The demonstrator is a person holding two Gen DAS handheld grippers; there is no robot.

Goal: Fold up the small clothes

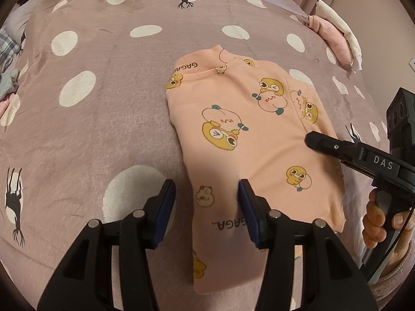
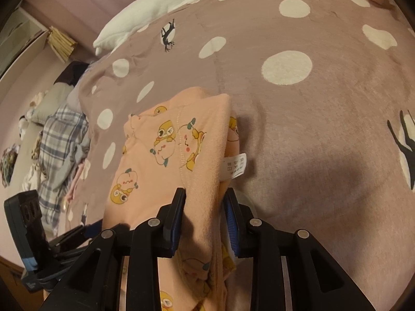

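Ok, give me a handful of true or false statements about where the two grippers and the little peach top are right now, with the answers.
1. The peach top lies on a polka-dot blanket. True.
2. The left gripper is clamped shut on the top. False: its jaws are spread, one over blanket, one over fabric.
3. The right gripper straddles the top's folded edge. True.
4. A white care label sticks out at that edge. True.
5. The top is plain, without prints. False: it has cartoon ducks and peaches.

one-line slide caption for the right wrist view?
Right tool open astride the folded edge of a peach cartoon-print top on a polka-dot blanket, care label exposed.
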